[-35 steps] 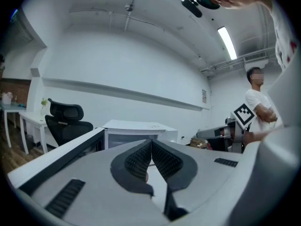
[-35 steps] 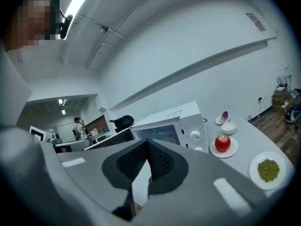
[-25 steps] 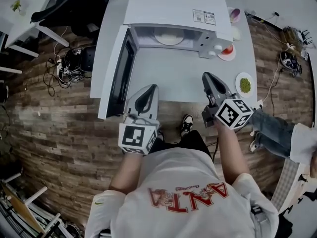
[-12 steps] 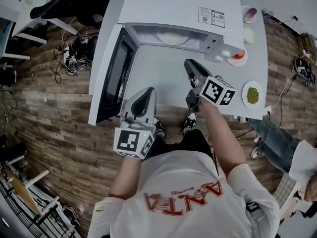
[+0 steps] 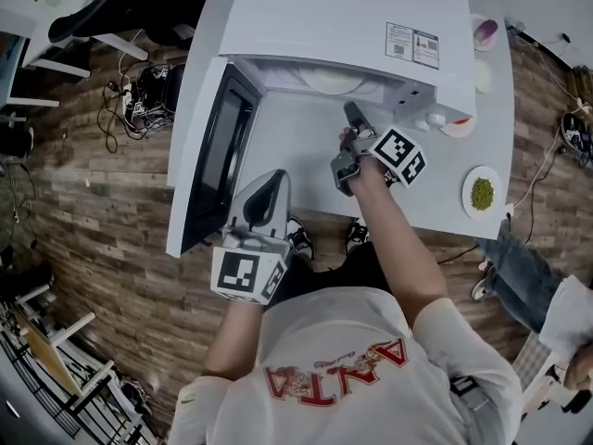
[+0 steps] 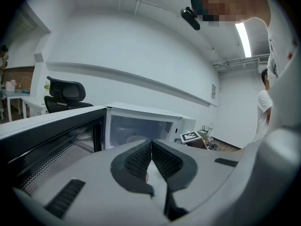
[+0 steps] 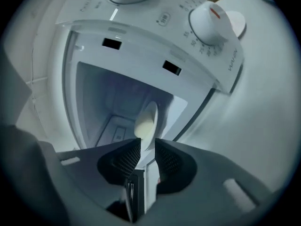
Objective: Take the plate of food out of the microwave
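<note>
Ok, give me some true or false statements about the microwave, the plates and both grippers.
The white microwave's black-windowed door stands open. True.
A small white plate of green food lies on the white table. True.
The round white plate sits out on the table. False: it is inside the microwave.
The left gripper reaches into the microwave. False: it hangs back, fingers together.
The right gripper clamps the round plate. False: its fingers are opening at the microwave's mouth, nothing between them, the plate ahead.
</note>
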Available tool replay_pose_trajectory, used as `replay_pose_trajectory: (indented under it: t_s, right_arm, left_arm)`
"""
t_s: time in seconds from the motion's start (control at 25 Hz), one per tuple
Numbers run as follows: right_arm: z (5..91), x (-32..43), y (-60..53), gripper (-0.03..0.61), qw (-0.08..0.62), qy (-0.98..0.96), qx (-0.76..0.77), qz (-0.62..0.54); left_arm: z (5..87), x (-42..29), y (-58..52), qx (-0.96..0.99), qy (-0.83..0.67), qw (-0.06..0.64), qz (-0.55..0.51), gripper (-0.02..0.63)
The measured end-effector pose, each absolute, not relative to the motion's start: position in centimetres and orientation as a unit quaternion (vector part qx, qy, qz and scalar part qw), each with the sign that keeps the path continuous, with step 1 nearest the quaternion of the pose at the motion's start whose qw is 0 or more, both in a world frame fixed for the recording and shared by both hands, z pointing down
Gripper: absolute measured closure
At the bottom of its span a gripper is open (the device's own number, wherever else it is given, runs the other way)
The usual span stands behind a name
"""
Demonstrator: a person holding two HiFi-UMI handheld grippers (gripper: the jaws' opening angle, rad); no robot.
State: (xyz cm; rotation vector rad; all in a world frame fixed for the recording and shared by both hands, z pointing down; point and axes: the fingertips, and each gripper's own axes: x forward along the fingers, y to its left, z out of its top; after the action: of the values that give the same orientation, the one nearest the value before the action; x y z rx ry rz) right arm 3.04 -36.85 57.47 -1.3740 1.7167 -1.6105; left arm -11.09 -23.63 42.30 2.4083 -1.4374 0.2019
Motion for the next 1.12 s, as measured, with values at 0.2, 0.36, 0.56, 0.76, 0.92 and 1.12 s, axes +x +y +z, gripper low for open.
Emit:
replay_pose_trajectory:
  t_s: [0.2,0.36,0.56,0.76,0.92,1.12]
  right_arm:
    - [58.3,2.8,-38.4,0.492,0.233,0.595,-0.496,-0.588]
    - [58.9,2.2,-39.3,0.492,0.232,0.589,-0.503,-0.588]
    - [59.4,1.9,-40.1,0.501,0.24,0.576,-0.502,-0.598]
    - [59.5,1.9,-40.4,0.548,0.236,0.572,-0.509,-0.598]
    - [59.5,2.0,-40.2,0.551,0.237,0.568,-0.506,-0.604]
    - [59.5,2.0,-39.4,0.552,0.238,0.569,-0.498,-0.61]
  left_arm:
    - [42.8,-11.3,-24.3,0.845,-0.5,0.173,0.071,0.603]
    - [42.9,-11.5,-24.7,0.846,-0.498,0.175,0.071,0.603]
    - [42.9,-11.6,-24.8,0.854,-0.488,0.164,0.076,0.603]
    - [43.0,-11.5,-24.4,0.862,-0.477,0.152,0.08,0.603]
    - [43.0,-11.4,-24.4,0.865,-0.473,0.145,0.085,0.603]
    - [42.8,-11.6,-24.6,0.865,-0.471,0.148,0.084,0.603]
